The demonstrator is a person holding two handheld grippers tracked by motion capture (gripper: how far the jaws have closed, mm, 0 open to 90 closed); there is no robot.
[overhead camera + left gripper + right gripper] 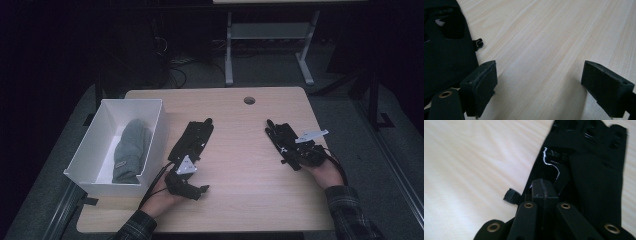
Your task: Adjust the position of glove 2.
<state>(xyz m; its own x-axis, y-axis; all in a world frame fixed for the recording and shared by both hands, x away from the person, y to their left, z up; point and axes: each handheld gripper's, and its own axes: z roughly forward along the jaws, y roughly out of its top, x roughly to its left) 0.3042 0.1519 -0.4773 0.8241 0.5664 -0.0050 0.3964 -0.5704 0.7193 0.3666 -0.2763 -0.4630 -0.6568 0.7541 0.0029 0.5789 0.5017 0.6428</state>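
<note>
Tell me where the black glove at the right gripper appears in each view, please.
High view: the right black glove lies right of centre, under the right gripper.
Left gripper view: the black fabric at the left edge is the other glove.
Right gripper view: it covers the right half, beyond the shut fingers.
Shared landmark: the pale wooden table.

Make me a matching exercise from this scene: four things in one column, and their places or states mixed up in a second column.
Things:
1. grey mitten
2. left gripper
3. right gripper
4. round hole

Places or states:
A. jaws shut
B. in the table top, near its far edge
C. lying in the white box
D. jaws open

Pairs: 1-C, 2-D, 3-A, 4-B
</note>
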